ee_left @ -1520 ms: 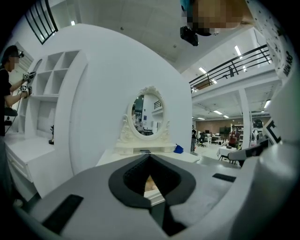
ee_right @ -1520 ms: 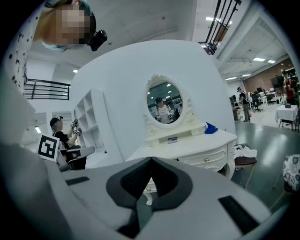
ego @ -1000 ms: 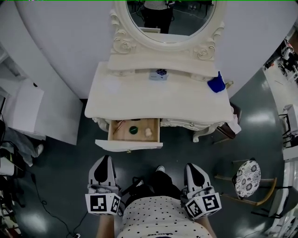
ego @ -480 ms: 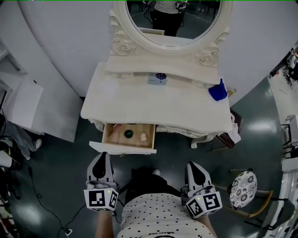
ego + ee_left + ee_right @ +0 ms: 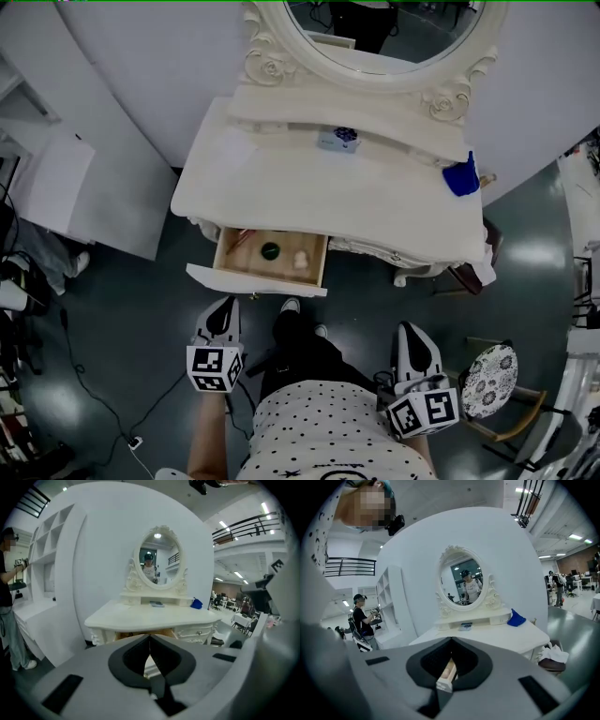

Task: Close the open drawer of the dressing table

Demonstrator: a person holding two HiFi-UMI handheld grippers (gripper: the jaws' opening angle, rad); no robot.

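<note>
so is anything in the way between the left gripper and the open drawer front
Nothing visible. Only floor separates the left gripper, jaws shut, from the drawer front. The small things lie inside its walls, so they probably won't block it sliding in.

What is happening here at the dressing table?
A person stands before the dressing table with a gripper in each hand. Its drawer is open, with a few small things inside. The left gripper, jaws shut, is just short of the drawer front and does not seem to touch it. The right gripper, also shut and empty, hangs further back.
</note>
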